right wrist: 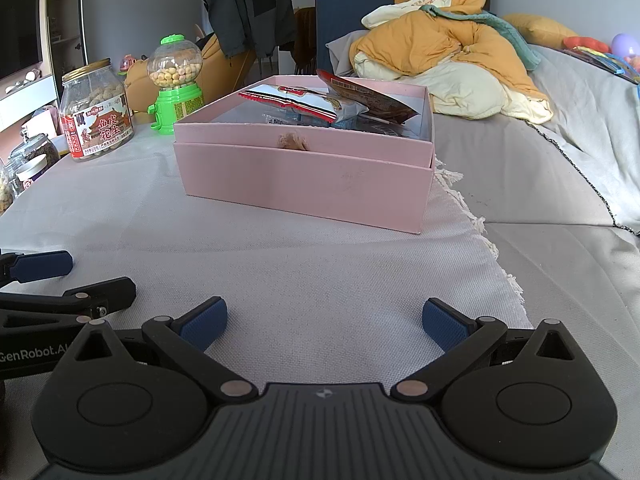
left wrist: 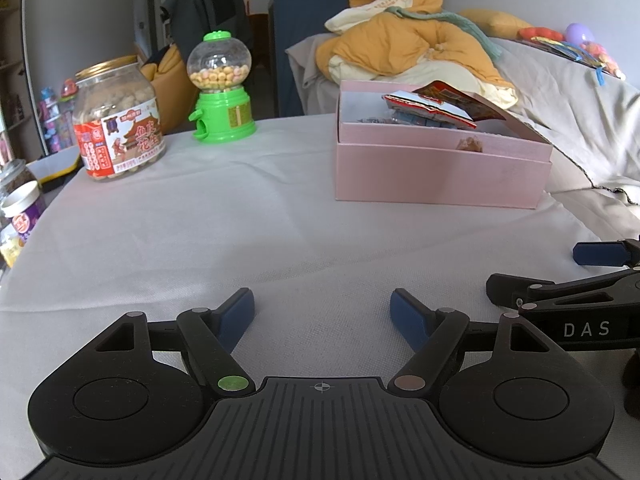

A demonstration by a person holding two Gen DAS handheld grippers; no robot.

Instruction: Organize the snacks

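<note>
A pink box (left wrist: 440, 176) (right wrist: 304, 184) stands on the white cloth and holds several snack packets (left wrist: 432, 110) (right wrist: 320, 104), one red-brown packet leaning on its far rim. A clear peanut jar (left wrist: 116, 128) (right wrist: 96, 116) and a green candy dispenser (left wrist: 220, 88) (right wrist: 176, 80) stand at the far left. My left gripper (left wrist: 322, 314) is open and empty, low over the cloth. My right gripper (right wrist: 324, 320) is open and empty, beside the left one and in front of the box. Each gripper shows at the edge of the other's view.
Small jars (left wrist: 22, 212) (right wrist: 32, 160) stand at the table's left edge. A sofa with an orange and cream blanket heap (left wrist: 412, 48) (right wrist: 448, 52) lies behind and to the right. The cloth's fringed edge (right wrist: 492, 248) runs right of the box.
</note>
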